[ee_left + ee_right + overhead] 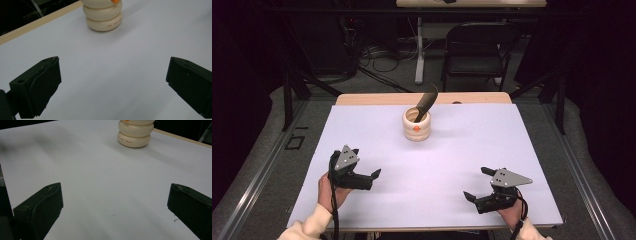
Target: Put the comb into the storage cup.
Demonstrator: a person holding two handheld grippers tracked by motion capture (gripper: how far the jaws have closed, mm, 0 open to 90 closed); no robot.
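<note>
Nearest to me, both of the person's hands rest low on the white sheet covering the table (362, 125), each holding a tool. On that side the left hand-held gripper (364, 165) has its jaws spread wide with nothing between them, and the right hand-held gripper (477, 183) is likewise wide and empty. They sit well apart, one toward each front corner.

Farther back, near the middle of the table's far edge, stands a cream ribbed cup (417, 125) with an orange mark on its front. A dark scoop (425, 103) leans out of it, its handle tilted up and to the right.

My guess is the work in hand is a reach for that cup or the scoop. To do it well, I'd bring one gripper in level with the cup's ribbed wall to steady it, jaws kept wide until they straddle it. The other should come from above along the handle's lean. Closing too early or nudging the rim could tip the cup, since the leaning scoop loads one side.
</note>
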